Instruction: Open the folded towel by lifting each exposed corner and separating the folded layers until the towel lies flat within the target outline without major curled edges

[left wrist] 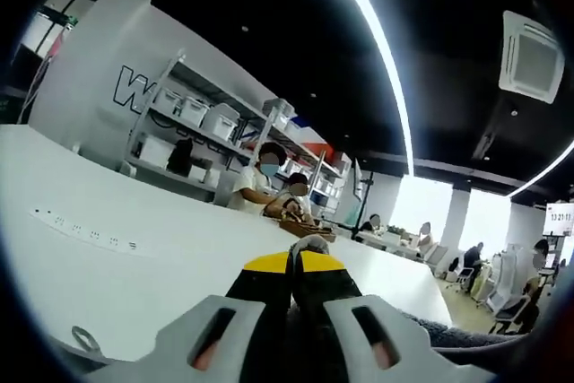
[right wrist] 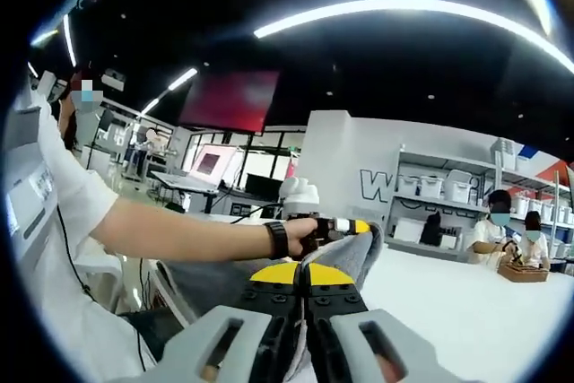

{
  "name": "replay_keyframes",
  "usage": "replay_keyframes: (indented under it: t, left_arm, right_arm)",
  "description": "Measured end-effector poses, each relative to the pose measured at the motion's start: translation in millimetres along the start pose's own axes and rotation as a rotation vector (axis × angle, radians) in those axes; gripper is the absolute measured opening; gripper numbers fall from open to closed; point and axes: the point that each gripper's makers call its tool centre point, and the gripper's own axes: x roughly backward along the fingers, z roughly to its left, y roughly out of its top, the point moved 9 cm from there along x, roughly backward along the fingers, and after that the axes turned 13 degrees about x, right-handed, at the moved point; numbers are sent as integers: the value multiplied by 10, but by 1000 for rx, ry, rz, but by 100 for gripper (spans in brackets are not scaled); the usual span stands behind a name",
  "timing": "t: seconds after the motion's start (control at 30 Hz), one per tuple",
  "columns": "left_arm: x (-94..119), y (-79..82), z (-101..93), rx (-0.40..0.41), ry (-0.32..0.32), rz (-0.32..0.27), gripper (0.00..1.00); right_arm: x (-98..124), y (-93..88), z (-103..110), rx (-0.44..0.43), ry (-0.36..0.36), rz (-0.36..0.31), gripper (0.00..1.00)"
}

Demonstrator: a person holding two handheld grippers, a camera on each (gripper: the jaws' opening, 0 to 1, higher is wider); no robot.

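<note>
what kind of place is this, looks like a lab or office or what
Probably an open-plan lab or workshop space: a long white table, metal shelving with storage bins, people seated at a far table, and strip lights on a dark ceiling.

The left gripper (left wrist: pixel 300 262) has black jaws with yellow caps at the tips, rising from pale grey moulded housings with slotted openings. The right gripper (right wrist: pixel 305 274) is built alike. Behind the right gripper, the person wears a white short-sleeved shirt (right wrist: pixel 54 195) and a black wristband (right wrist: pixel 278 239).
</note>
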Motion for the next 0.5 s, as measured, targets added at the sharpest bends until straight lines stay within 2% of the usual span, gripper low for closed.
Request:
replay_keyframes:
  t: [0.07,0.2,0.5]
  left_arm:
    - [-14,-15,-12,51,2,9,1]
    - [-36,-20,-15,56,12,22,1]
    - [-110,45,-105,76,-21,25,1]
  right_arm:
    - [8,0,4,2,-2,-5,0]
    - [4,1,35,35,-12,9,0]
    - [69,-9,-21,38,-45,7,0]
